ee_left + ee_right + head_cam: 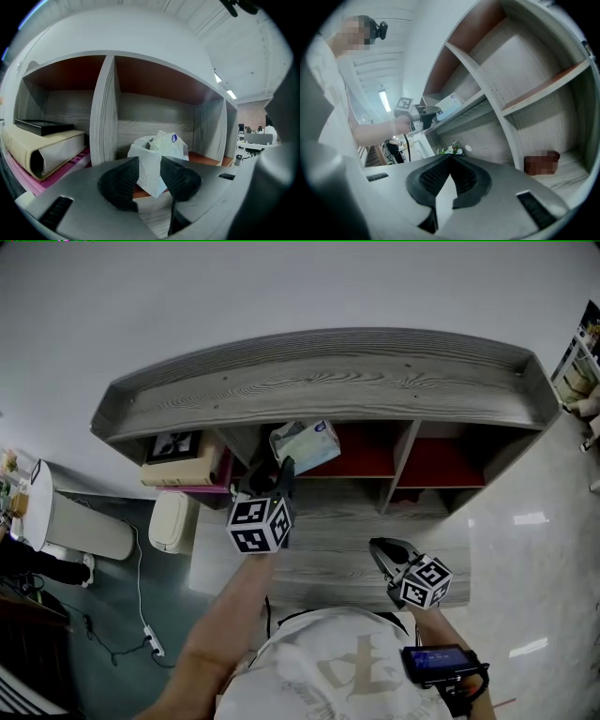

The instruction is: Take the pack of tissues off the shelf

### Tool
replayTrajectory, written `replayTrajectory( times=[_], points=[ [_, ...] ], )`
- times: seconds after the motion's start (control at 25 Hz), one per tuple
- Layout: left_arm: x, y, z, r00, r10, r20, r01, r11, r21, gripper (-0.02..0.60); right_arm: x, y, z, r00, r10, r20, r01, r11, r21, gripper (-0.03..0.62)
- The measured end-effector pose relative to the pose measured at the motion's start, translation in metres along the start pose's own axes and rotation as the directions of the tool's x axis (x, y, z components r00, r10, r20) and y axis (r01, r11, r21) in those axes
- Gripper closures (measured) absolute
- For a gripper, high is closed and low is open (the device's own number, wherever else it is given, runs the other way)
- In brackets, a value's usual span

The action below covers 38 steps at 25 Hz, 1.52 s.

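The pack of tissues (306, 443), white crinkled plastic with a blue mark, sits tilted at the front of a red-floored compartment of the grey wooden shelf (328, 381). My left gripper (284, 468) reaches into that compartment. In the left gripper view the pack (161, 143) fills the gap of the left gripper (150, 164), and both black pads press on its near flap. The right gripper view also catches the pack (451, 103) at the shelf front. My right gripper (381, 550) hangs lower, over the shelf's lower board, and in its own view the right gripper (451, 159) is shut with nothing held.
A thick cream binder (44, 147) with a black book (43, 126) on top lies in the compartment left of an upright divider (103, 112). A white bin (172, 520) stands on the floor at the left. A brown blurred object (541, 164) rests on a lower shelf.
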State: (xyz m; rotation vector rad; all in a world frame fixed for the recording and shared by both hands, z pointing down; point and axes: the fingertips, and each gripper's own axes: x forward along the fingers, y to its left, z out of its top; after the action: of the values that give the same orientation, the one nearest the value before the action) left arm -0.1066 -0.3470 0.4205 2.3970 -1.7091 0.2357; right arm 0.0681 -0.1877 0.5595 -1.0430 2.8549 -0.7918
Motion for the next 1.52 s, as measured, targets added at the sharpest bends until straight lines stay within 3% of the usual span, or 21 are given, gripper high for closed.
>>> replayTrajectory(
  times=[0.32, 0.44, 0.72, 1.52],
  points=[
    [-0.005, 0.005, 0.001, 1.0, 0.007, 0.018, -0.007, 1.0, -0.006, 0.546, -0.002, -0.002, -0.001, 1.0, -0.009, 0.007, 0.009, 1.0, 0.007, 0.589],
    [-0.008, 0.005, 0.002, 0.999, -0.003, 0.034, 0.003, 1.0, -0.013, 0.563, -0.002, -0.003, -0.002, 1.0, -0.01, 0.008, 0.01, 1.0, 0.008, 0.588],
    [-0.014, -0.004, 0.007, 0.996, -0.052, 0.067, 0.053, 0.998, -0.015, 0.571, 0.0, -0.002, -0.001, 1.0, -0.008, 0.011, 0.008, 1.0, 0.008, 0.588],
    [-0.04, -0.02, 0.005, 0.99, -0.104, 0.097, 0.105, 0.994, -0.008, 0.571, 0.003, 0.002, -0.01, 0.999, 0.036, -0.016, -0.036, 0.999, 0.012, 0.588]
  ],
)
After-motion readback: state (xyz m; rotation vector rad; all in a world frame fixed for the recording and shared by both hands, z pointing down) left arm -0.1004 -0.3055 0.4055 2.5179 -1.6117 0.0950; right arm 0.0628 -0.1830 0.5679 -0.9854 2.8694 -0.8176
